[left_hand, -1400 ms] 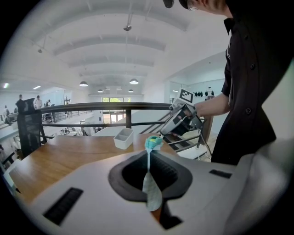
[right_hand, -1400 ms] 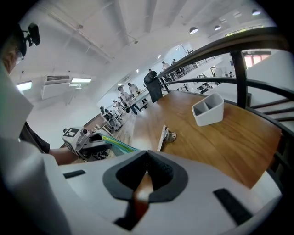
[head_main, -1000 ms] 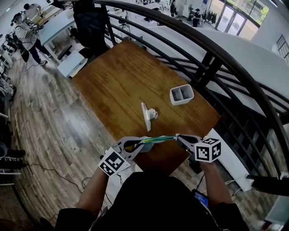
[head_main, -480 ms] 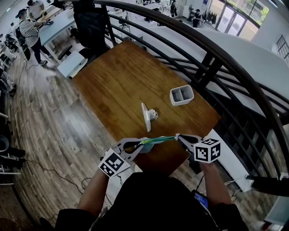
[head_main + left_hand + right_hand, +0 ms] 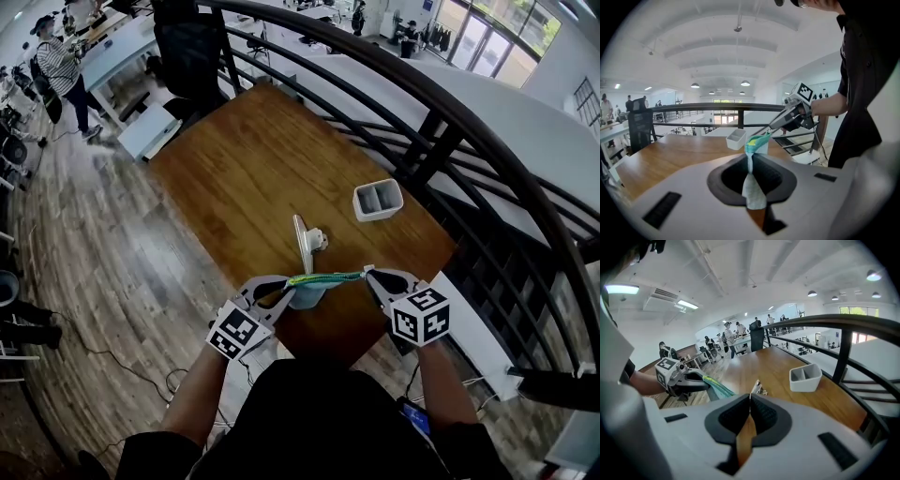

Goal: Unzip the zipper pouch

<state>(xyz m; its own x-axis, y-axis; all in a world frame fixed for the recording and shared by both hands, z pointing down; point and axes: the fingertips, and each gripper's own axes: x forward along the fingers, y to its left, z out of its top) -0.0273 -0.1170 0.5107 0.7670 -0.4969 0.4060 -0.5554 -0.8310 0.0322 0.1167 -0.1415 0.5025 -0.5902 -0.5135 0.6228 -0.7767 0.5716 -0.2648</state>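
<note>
Teal pouch (image 5: pixel 311 292), one, clamped by left tongs (image 5: pixel 285 287), right tongs (image 5: pixel 369 275).

Above the table's (image 5: pixel 244 159) near edge, the left gripper (image 5: pixel 286 285) and right gripper (image 5: pixel 368 274) hold a pouch (image 5: pixel 314 285) stretched between them; a white box (image 5: pixel 377 198) sits near the right edge.

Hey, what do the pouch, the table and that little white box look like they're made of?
Pouch: soft pale teal fabric, since it sags and folds. Its green zipper teeth are probably plastic.
Table: wood or wood veneer, with visible grain and a slight sheen.
Box: smooth matte white, likely plastic.
</note>
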